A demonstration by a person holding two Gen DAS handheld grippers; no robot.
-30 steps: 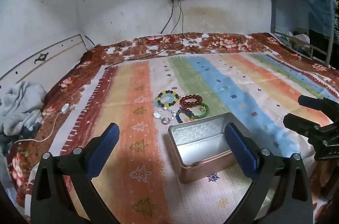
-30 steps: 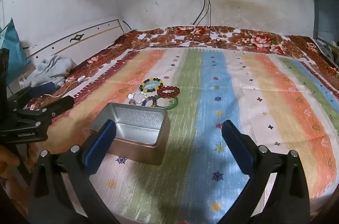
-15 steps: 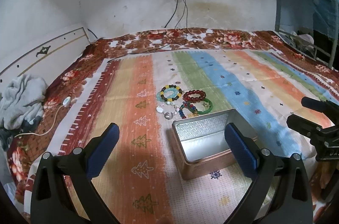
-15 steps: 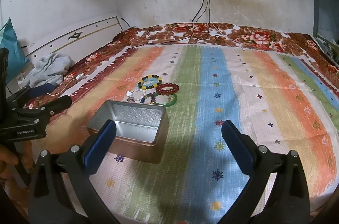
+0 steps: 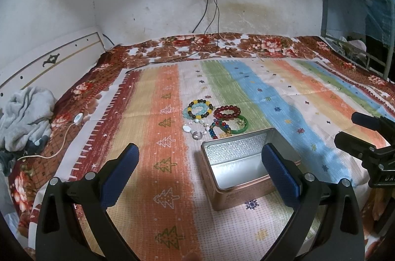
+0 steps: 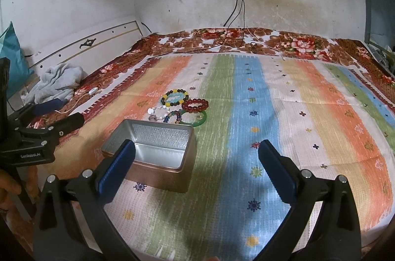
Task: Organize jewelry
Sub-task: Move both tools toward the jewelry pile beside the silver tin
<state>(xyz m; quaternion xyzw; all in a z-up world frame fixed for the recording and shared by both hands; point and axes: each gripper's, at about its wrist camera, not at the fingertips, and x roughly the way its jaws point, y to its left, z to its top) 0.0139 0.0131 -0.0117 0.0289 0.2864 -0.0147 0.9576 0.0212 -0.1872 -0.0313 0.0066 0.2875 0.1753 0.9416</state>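
Lying on the striped woven bedspread (image 5: 284,97), an open rectangular copper-coloured tin with an embossed silvery lining (image 5: 237,162) sits just near of a cluster of round beaded bracelets (image 5: 214,120) and a smooth green bangle (image 6: 197,119). Both the left gripper (image 5: 200,177) and right gripper (image 6: 195,172) hover wide open, empty. A crumpled grey cloth (image 5: 24,112) lies far left. The left gripper's side reads "GenRobot.AI".

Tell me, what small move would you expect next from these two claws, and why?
Probably the right gripper reaching forward toward the red bead bracelet. Both grippers are open and hold nothing, the metal tin looks empty, and all the jewelry lies on the striped bedspread just beyond it. The left gripper could equally go first.
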